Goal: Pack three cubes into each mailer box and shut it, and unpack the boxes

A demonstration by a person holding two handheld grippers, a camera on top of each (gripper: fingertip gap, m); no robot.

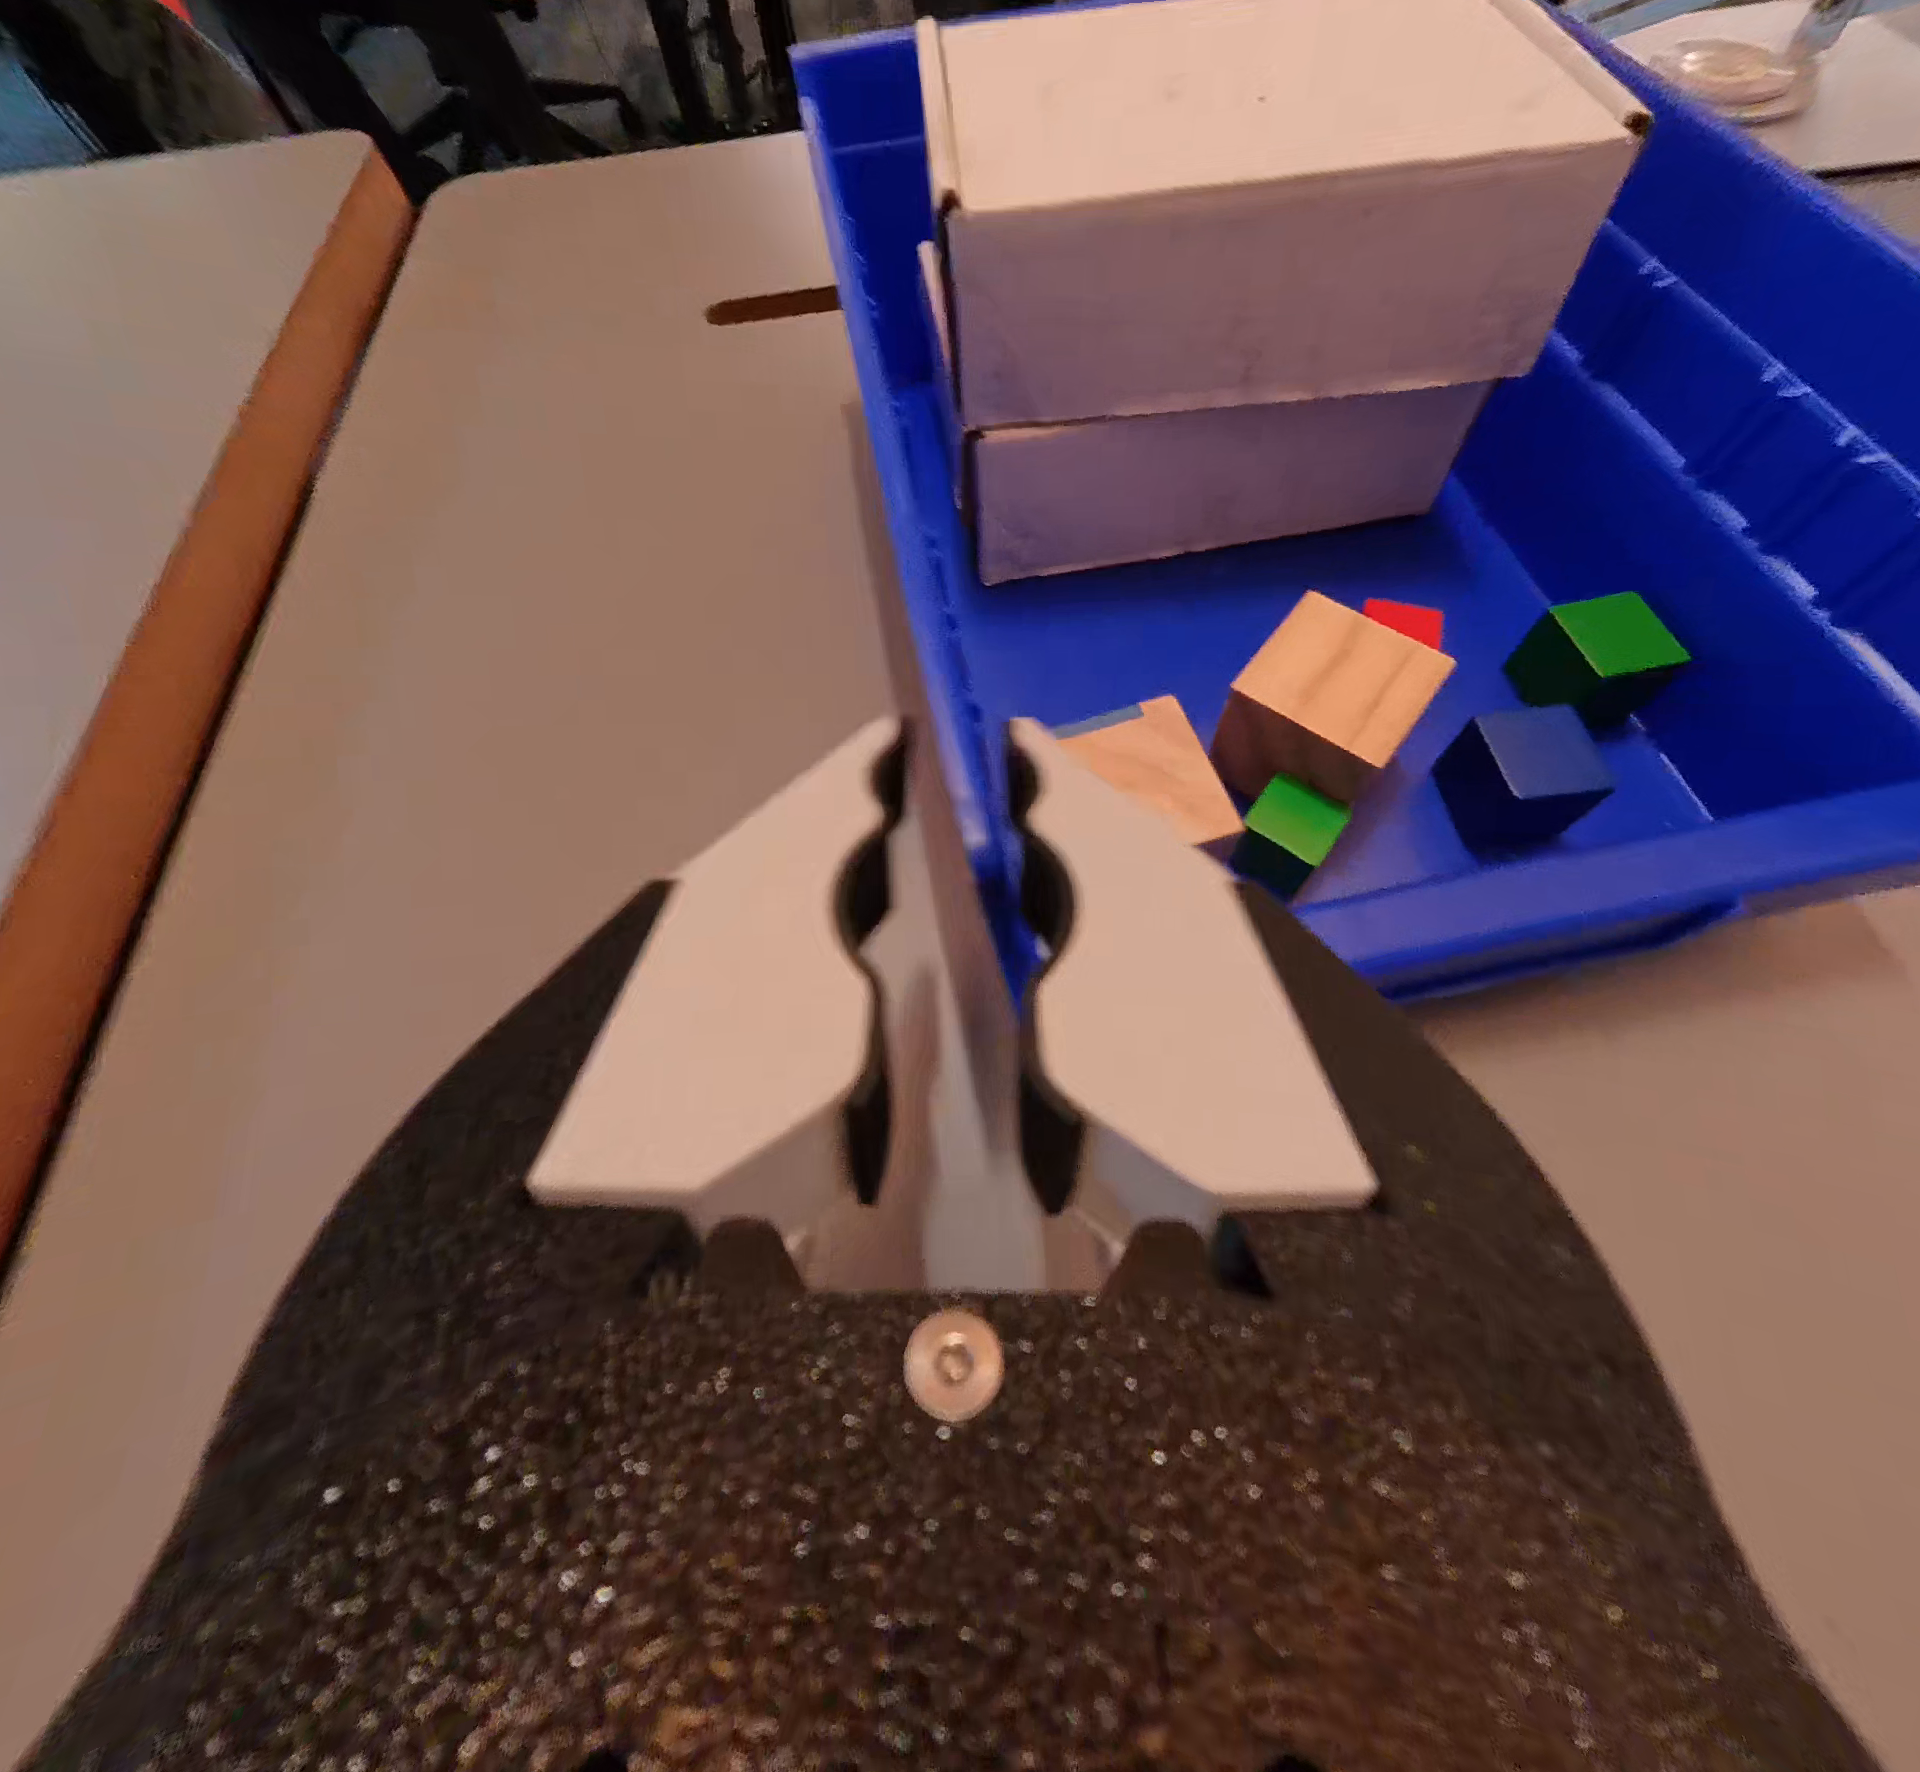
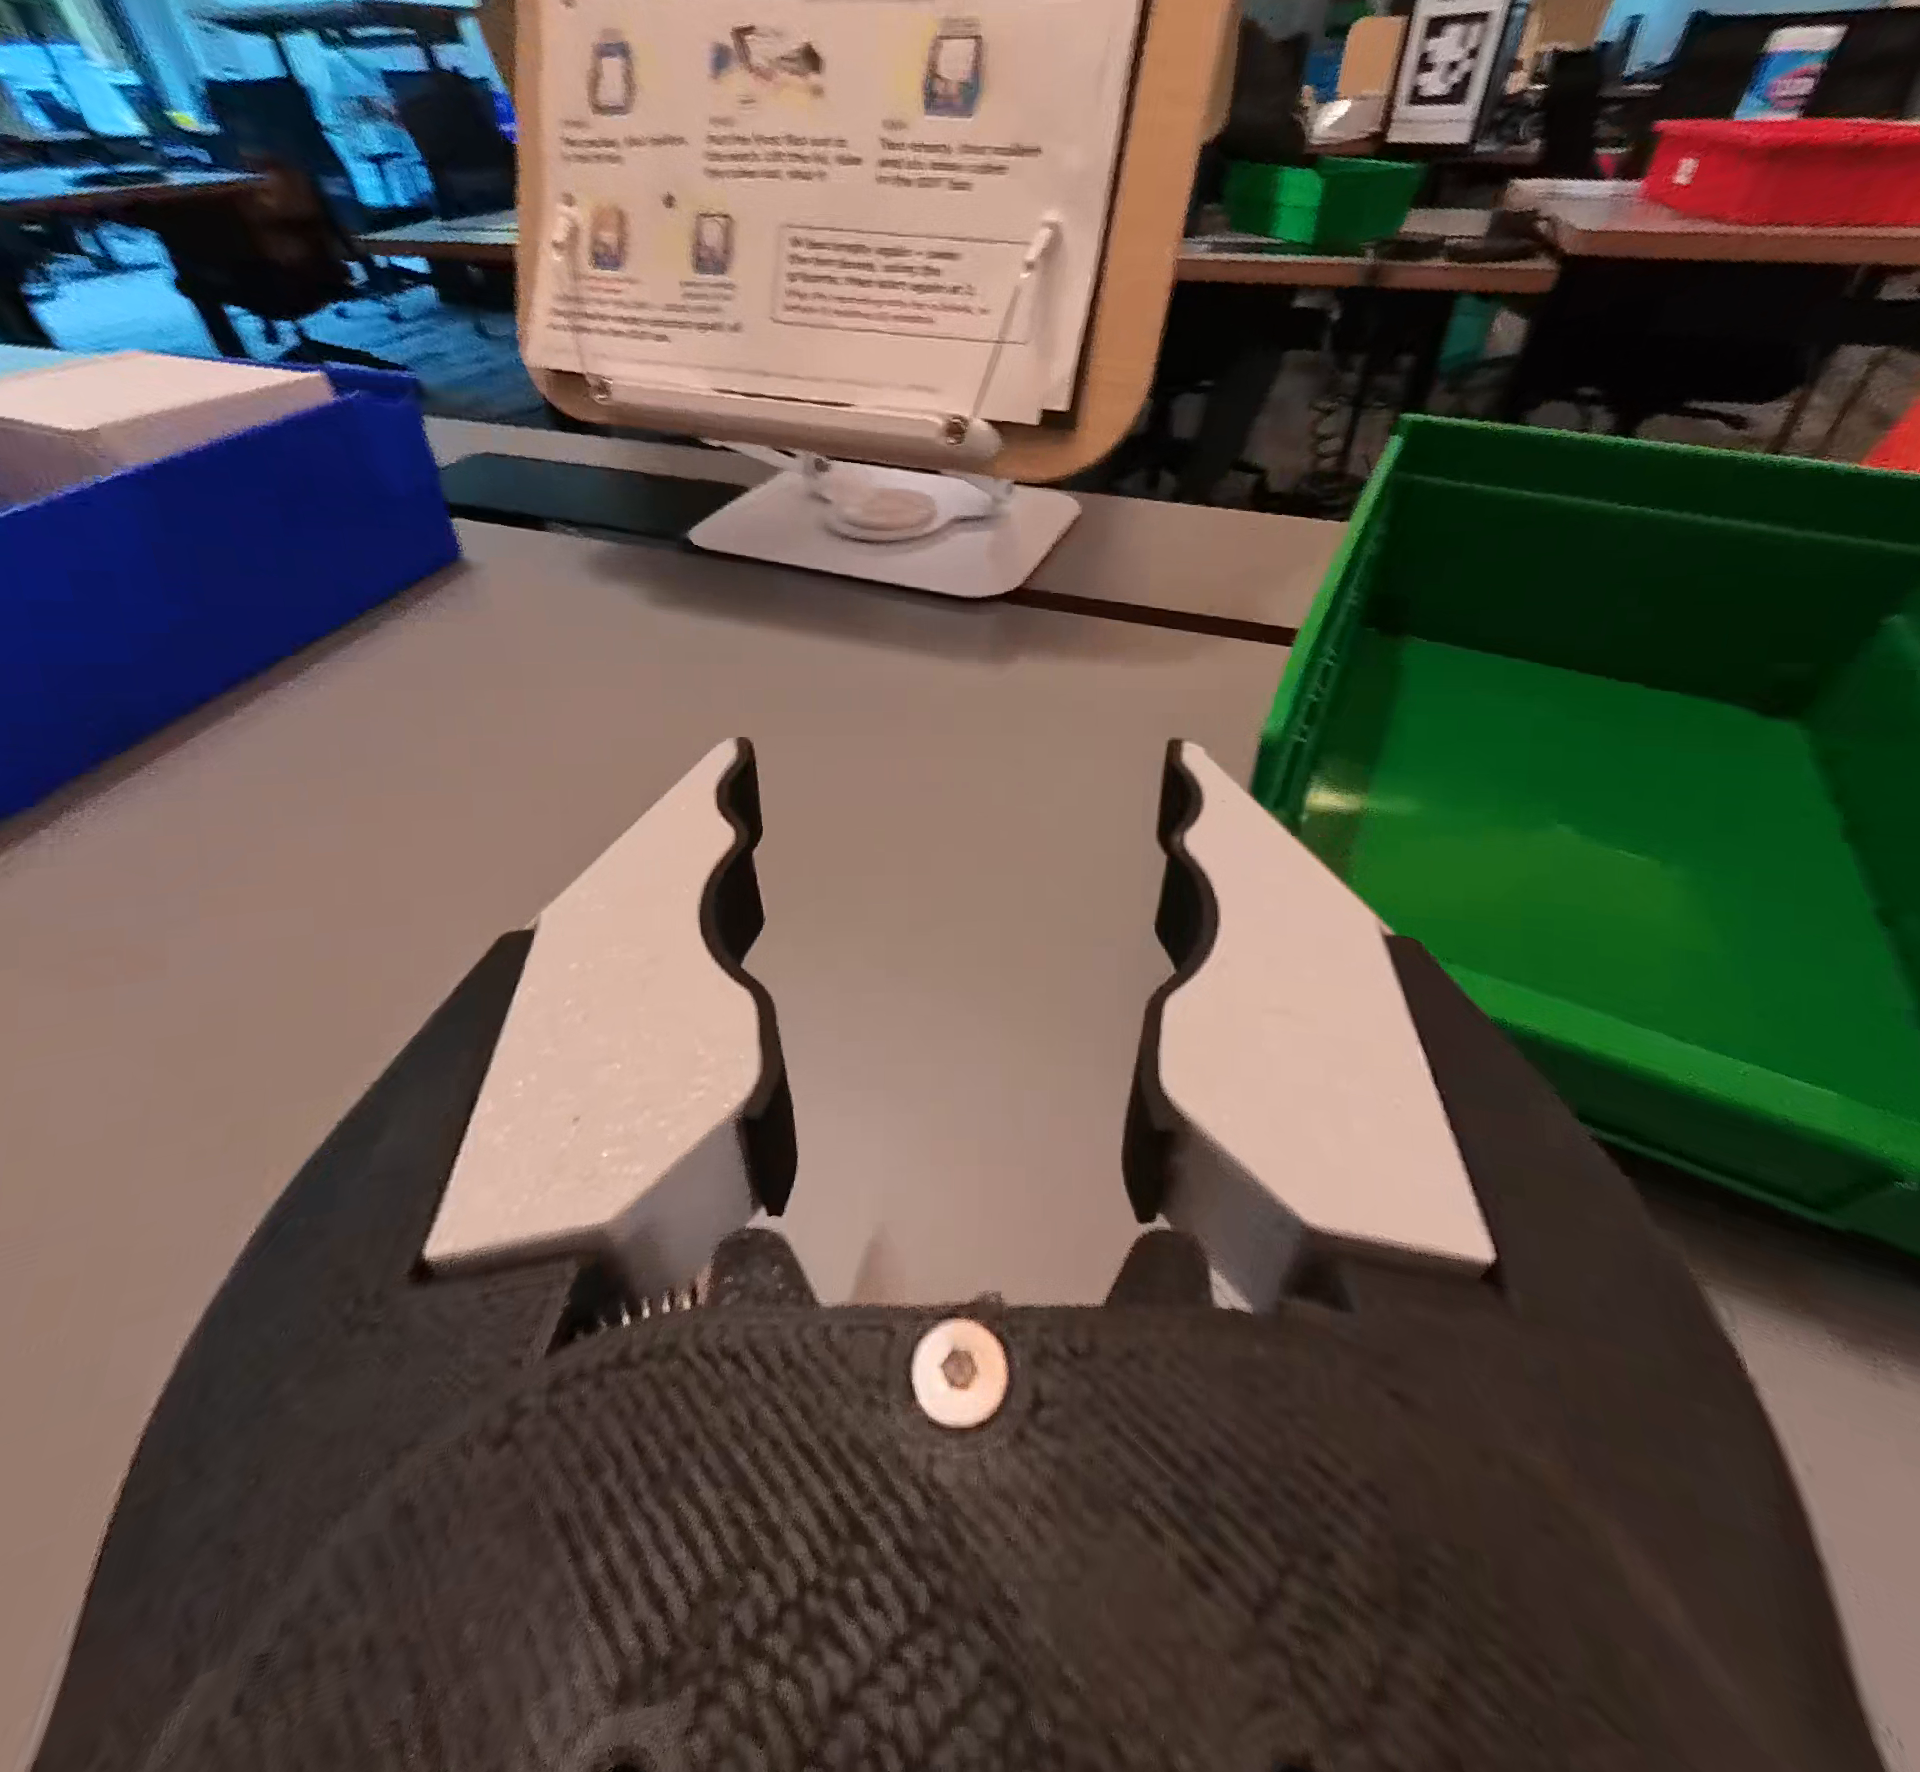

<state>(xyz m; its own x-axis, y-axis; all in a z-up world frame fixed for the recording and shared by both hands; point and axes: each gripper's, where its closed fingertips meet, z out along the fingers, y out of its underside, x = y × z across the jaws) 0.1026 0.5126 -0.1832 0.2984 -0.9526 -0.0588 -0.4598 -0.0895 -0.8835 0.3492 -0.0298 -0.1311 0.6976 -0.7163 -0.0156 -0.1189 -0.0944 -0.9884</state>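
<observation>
1. Blue plastic formed the bin (image 1: 1766, 288) that served as the landmark; it sat on the grey desk (image 1: 582, 579), and its near-left wall ran between the fingers of the left hand-held gripper (image 1: 954, 746).
2. That left hand-held gripper was narrowed to a slim gap around the wall, with the bin's wall inside it. Whether the pads actually pressed the plastic could not be told through the motion blur.
3. Two white mailer boxes (image 1: 1268, 195) lay stacked and closed at the far end of the bin, their long sides running across it, ahead and to the right of the left hand-held gripper.
4. Loose cubes lay on the bin floor at its near end: a large wooden cube (image 1: 1335, 699), a green cube (image 1: 1605, 647), a dark blue cube (image 1: 1522, 772), a smaller green cube (image 1: 1294, 829), a red one (image 1: 1405, 623) mostly hidden behind the wood, and another wooden block (image 1: 1153, 766) partly behind the finger.
5. The right hand-held gripper (image 2: 956, 756) hovered wide open and empty over bare desk, with the blue bin off to its left and an empty green bin (image 2: 1621, 787) to its right.
6. Judged from this, the left hand-held gripper was by far the nearer to boxes and cubes; the right would have had to swing left across the desk to reach them.
</observation>
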